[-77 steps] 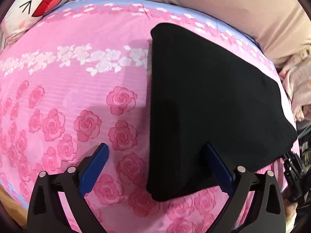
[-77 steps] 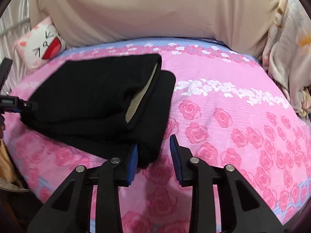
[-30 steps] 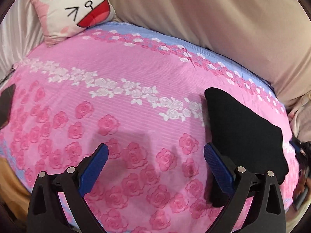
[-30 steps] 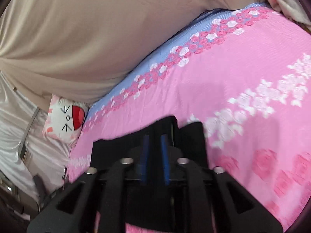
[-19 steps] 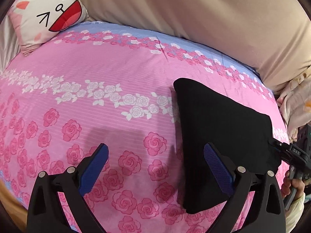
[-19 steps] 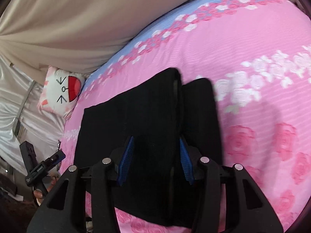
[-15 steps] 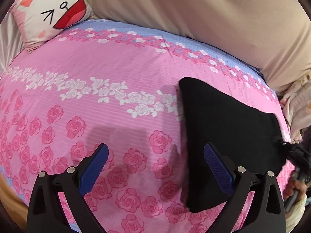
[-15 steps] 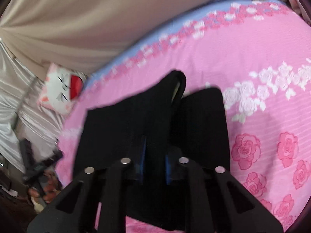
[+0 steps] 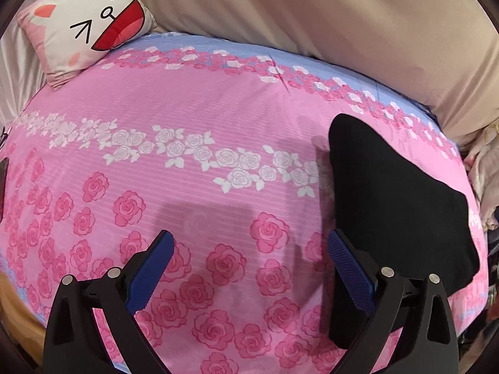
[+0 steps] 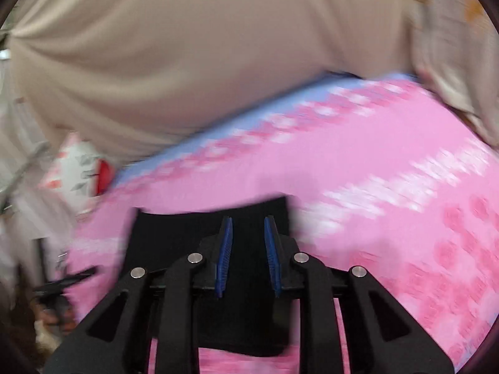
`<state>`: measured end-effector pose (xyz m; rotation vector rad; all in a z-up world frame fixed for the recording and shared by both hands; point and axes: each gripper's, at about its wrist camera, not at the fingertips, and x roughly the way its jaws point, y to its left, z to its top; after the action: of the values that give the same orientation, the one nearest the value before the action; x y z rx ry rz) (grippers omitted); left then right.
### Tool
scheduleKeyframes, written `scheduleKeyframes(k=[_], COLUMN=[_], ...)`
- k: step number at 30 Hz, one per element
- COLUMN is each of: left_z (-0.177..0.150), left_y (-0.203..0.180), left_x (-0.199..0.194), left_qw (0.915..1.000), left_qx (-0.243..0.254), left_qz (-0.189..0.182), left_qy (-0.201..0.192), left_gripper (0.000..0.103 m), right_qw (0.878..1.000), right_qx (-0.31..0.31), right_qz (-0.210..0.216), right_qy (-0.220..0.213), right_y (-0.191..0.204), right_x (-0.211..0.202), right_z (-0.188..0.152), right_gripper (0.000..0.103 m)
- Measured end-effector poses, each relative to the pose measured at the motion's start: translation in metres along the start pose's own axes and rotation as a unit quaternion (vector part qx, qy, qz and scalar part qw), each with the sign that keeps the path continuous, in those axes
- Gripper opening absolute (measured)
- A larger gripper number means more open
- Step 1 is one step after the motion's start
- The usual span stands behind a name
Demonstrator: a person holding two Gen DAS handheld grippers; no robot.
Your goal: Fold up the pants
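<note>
Lying folded into a thick, soft slab, the black knit pants (image 9: 396, 205) sit on the pink rose-printed bedsheet (image 9: 193, 118), towards its right side in the left wrist view, with a rounded far corner and a straight near fold. The sheet's cotton shows fine horizontal ribbing, a band of white roses across its middle and a pale blue strip along its far edge.

The left gripper (image 9: 249, 265) hangs above bare sheet with its blue ribbed pads (image 9: 149, 272) spread wide, holding nothing; its right-hand pad overlaps the near left edge of the pants in the view.

The right gripper (image 10: 248, 255) is over the pants (image 10: 174, 237), its pads (image 10: 225, 255) a narrow gap apart with black cloth showing between and behind them; that view is motion-blurred, so I cannot tell whether cloth is pinched.

A white cartoon-face cushion (image 9: 90, 21) rests at the far left corner. Beige draped fabric (image 9: 312, 15) walls the far side, and crumpled pale cloth (image 9: 485, 180) crowds the right edge. A broad stretch of sheet lies between the cushion and the pants.
</note>
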<state>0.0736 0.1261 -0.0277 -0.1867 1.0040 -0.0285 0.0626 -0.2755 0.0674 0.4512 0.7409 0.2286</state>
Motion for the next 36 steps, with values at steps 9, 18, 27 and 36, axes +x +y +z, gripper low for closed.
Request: scheduleKeyframes(k=[9,18,27,36], left_z=[-0.007,-0.006,-0.006,-0.001], left_y=[0.021,0.042,0.06,0.056], left_x=[-0.008,-0.001,-0.015,-0.013], left_qw=[0.9999,0.9989,0.998,0.9988], left_qx=[-0.007,-0.046,-0.059,-0.042], left_qz=[0.015,-0.01,-0.009,-0.014], left_qy=[-0.006,-0.002,-0.022,-0.023], left_gripper=[0.097,0.097,0.097,0.097], right_qw=[0.991,0.978,0.971,0.997], right_qx=[0.096,-0.082,-0.077,0.004], right_qz=[0.0,0.098,0.094,-0.01], right_qy=[0.092,0.167,0.207,0.071], right_y=[-0.048,0.127,0.157,0.041], right_x=[0.106,0.185,0.269,0.115], right_z=[-0.003,-0.002,-0.023,0.013], right_gripper=[0.0,0.006,0.0,0.006])
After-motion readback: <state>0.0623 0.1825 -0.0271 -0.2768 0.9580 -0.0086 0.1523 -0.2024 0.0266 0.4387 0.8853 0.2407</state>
